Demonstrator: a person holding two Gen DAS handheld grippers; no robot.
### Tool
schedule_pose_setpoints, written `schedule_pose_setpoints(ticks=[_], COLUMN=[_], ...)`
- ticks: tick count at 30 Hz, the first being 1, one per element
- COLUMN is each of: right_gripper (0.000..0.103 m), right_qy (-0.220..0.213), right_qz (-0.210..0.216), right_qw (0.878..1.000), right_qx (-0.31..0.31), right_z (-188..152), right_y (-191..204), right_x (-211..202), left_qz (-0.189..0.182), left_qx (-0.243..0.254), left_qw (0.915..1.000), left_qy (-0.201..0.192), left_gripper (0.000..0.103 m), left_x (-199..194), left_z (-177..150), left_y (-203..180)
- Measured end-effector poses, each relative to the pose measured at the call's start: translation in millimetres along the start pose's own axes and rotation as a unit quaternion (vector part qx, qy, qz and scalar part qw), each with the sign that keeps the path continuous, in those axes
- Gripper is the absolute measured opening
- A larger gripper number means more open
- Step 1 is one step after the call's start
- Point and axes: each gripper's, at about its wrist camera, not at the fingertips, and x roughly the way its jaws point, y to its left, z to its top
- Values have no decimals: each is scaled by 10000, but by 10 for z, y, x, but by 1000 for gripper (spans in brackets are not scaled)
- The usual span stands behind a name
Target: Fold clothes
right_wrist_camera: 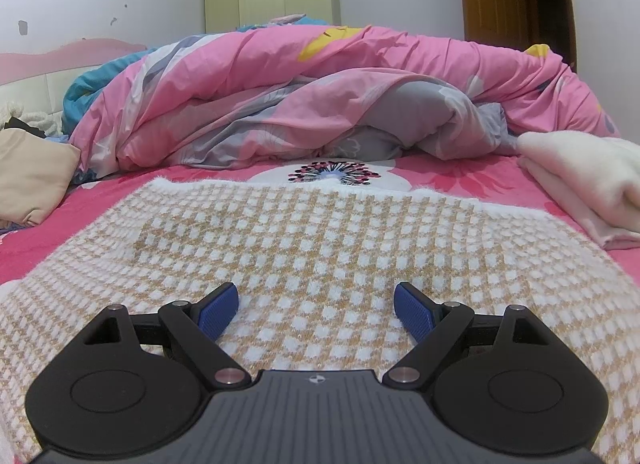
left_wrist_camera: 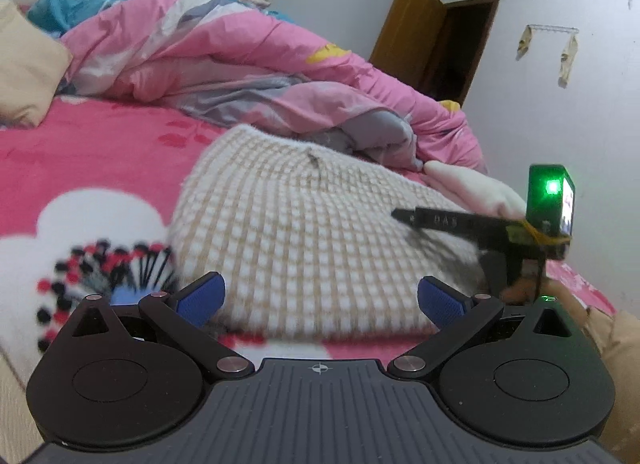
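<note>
Checkered sweater looks close to folded, nothing gripped right now

So the beige-and-white checkered knit (right_wrist_camera: 320,248) is lying on the pink flowery bedsheet (left_wrist_camera: 100,152), in front of the bunched-up pink duvet (right_wrist_camera: 304,96), and it already reads as a fairly tidy rectangle with straight edges, so I'd guess most of the folding is done and maybe one last fold or some smoothing is left. The left gripper (left_wrist_camera: 320,298) sits at the near edge of the knit, tongs spread wide and empty. The right gripper (right_wrist_camera: 316,310) hovers over the knit, tongs also wide, holding nothing. There's a pale cream garment (right_wrist_camera: 588,184) just beside the knit on the right that looks already folded.
</note>
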Motion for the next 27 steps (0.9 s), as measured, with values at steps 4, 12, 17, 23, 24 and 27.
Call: schedule_pose_setpoints(ticks=[4,12,17,23,24,27], right_gripper=[87,87,87,87,87,87], right_qy=[-8,-26,-34,-34,-35,-36], right_qz=[-7,-15,-12,-11,-10,-9], right_qw=[10000,10000,10000,10000,10000,10000], right_qx=[0,8,7,8,8,7], right_z=[-5,-14,-19,-21,-21,-21], right_y=[2,4,1,0,0,-1], right_x=[-3,-14,-19,-22,-22,-21], left_qz=[-60,-74,-179,-131,-89,28], left_qx=[-430,-807,-1227,-1229,-1121,-946], left_qw=[9989,9966,9923,9923,9937,9955], left_qy=[152,130,-51,-46,-18,23], left_gripper=[103,103,103,103,103,103], left_x=[-20,7,-20,4,13,34], left_z=[-60,-148,-193,-180,-177,-182], left_y=[112,216,296,286,261,210])
